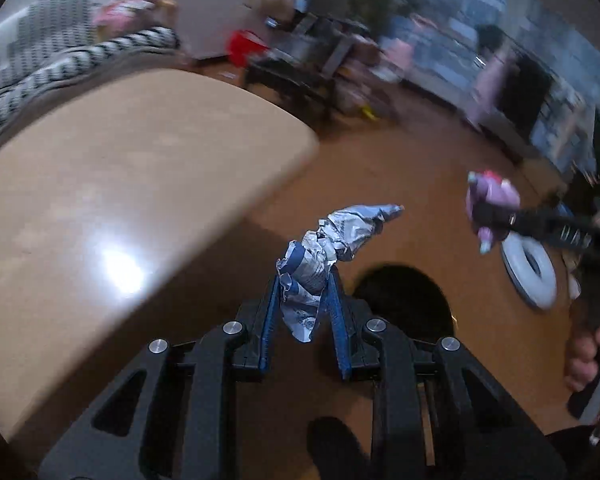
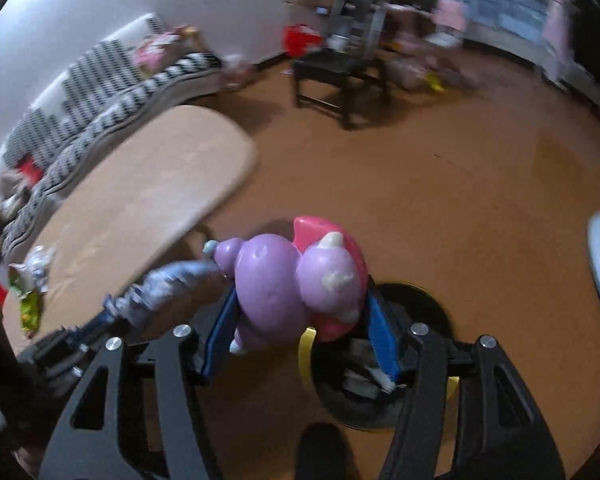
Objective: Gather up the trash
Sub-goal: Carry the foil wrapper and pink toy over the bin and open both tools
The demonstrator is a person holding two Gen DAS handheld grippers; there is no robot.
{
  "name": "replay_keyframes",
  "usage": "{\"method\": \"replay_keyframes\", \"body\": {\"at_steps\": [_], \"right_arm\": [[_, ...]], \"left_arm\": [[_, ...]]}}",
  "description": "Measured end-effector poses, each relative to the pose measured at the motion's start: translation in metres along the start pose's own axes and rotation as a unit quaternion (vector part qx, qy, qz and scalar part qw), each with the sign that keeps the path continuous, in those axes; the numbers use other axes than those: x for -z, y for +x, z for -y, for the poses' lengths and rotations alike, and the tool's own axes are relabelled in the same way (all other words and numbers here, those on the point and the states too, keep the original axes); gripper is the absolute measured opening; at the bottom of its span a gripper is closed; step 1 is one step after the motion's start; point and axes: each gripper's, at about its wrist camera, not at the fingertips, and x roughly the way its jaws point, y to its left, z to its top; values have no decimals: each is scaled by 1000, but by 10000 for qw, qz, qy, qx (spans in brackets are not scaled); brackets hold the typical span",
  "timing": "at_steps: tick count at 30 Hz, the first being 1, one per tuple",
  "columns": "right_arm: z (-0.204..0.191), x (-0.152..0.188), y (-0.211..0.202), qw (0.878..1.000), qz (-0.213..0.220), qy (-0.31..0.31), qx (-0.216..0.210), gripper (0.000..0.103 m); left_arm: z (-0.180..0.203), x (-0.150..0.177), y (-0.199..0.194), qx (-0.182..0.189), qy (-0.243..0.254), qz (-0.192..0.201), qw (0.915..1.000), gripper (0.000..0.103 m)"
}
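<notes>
Lying between left jaws: crumpled wrapper point(image 1: 324, 264)

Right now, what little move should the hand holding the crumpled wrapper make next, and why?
Probably ease the left gripper right, over the round black bin, before opening: its crumpled blue-and-white wrapper hangs just left of the bin's mouth.

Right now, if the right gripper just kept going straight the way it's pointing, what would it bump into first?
Probably just the bare floor. The right gripper, clamped on the purple toy, points past the table, which lies off to its left. The dark chair sits farther on, though depth is unclear.
</notes>
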Motion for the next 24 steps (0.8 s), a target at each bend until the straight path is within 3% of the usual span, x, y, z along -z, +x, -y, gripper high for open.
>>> {"method": "replay_keyframes", "body": {"at_steps": [5, 10, 19, 20, 22, 23, 24], "right_arm": [[63, 17, 14, 9968, -544, 429, 396, 59], [95, 23, 24, 9934, -802, 723, 395, 59], [88, 24, 29, 9930, -886, 676, 389, 59], [89, 23, 29, 9928, -898, 687, 405, 61], [88, 22, 32, 9922, -938, 711, 412, 64], [87, 21, 35, 9918, -964, 718, 435, 69], [86, 21, 36, 9916, -967, 726, 460, 71]], "left_arm": [[54, 15, 59, 356, 278, -564, 9974, 24], [84, 25, 94, 531, 451, -844, 9940, 24], [94, 14, 128, 749, 438, -1043, 9908, 24], [92, 14, 127, 748, 459, -1049, 9906, 27], [92, 19, 125, 710, 551, -1038, 9905, 54], [94, 20, 124, 687, 578, -986, 9911, 77], [93, 21, 121, 670, 600, -856, 9923, 82]]}}
